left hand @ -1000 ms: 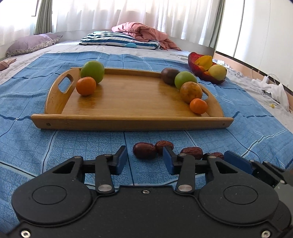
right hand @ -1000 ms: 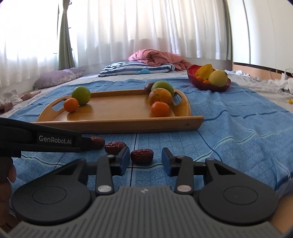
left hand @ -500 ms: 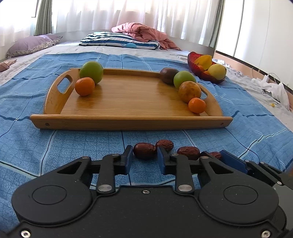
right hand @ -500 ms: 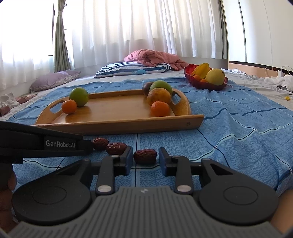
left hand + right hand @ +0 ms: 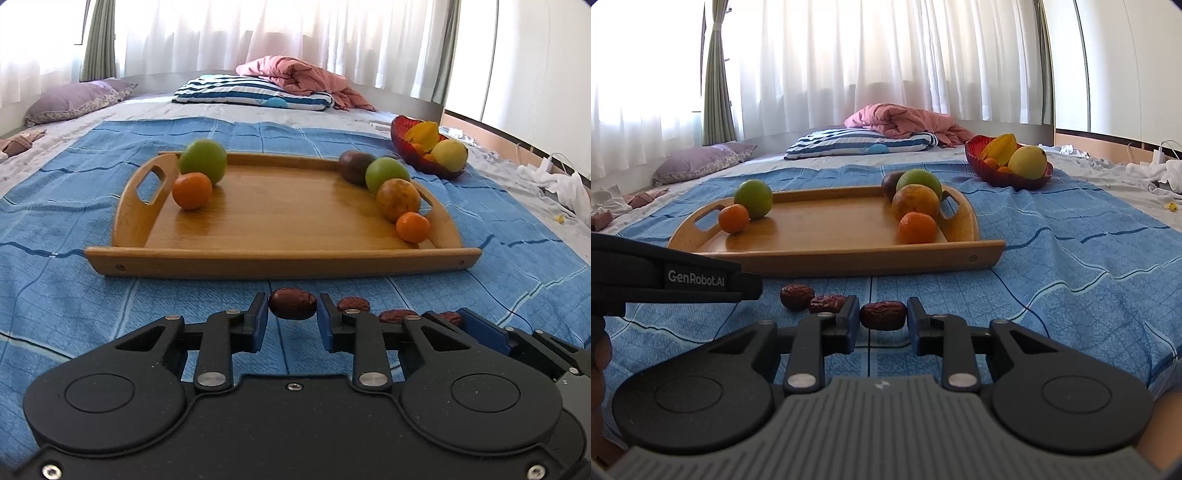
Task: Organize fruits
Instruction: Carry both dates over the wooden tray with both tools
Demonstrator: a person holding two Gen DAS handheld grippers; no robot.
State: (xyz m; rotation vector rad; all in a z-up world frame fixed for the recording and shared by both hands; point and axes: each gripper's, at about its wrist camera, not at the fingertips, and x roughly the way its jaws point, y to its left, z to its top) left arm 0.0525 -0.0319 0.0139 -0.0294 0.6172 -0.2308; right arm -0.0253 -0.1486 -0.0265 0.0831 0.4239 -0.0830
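Note:
Several dark red dates lie in a row on the blue blanket in front of a wooden tray (image 5: 258, 258). My left gripper (image 5: 292, 308) is shut on the leftmost date (image 5: 292, 303), slightly raised. My right gripper (image 5: 882, 315) is shut on the rightmost date (image 5: 883, 314). Two more dates (image 5: 796, 295) lie left of it, and they show in the left wrist view (image 5: 352, 304) too. The tray holds a green fruit (image 5: 203, 160) and an orange (image 5: 192, 190) at its left, and a dark fruit, a green fruit, a yellow-brown fruit and a small orange (image 5: 413, 227) at its right.
A red bowl (image 5: 417, 160) with yellow fruit stands on the bed beyond the tray's right end. A striped pillow (image 5: 251, 92), a pink blanket and a purple pillow lie at the back. White clothes lie at the far right.
Both grippers have closed onto a date each. The left gripper has lifted a little with its date; the view shows the tray from higher up.

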